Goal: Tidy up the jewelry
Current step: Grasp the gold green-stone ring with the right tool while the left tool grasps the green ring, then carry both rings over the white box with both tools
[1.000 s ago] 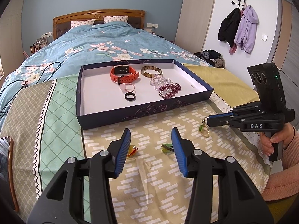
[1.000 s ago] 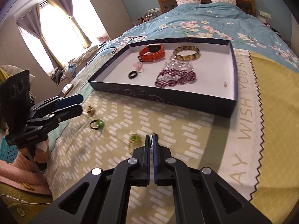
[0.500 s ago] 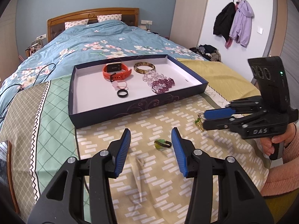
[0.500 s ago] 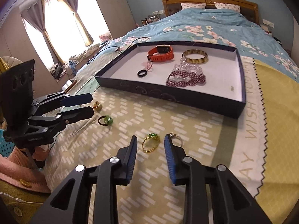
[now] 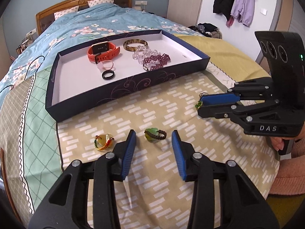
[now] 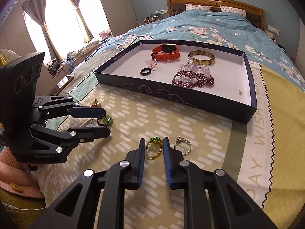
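Your grippers' fingers (image 6: 166, 158) are matt black plastic with ribbed blue pads. Under them lies a printed cloth cover (image 5: 152, 103), soft and slightly creased. The box lid (image 5: 133, 85) looks like matt dark cardboard, white inside. The gold ring (image 6: 153, 148) and silver ring (image 6: 183, 145) shine like metal; the headboard (image 6: 215, 1) is glossy wood.
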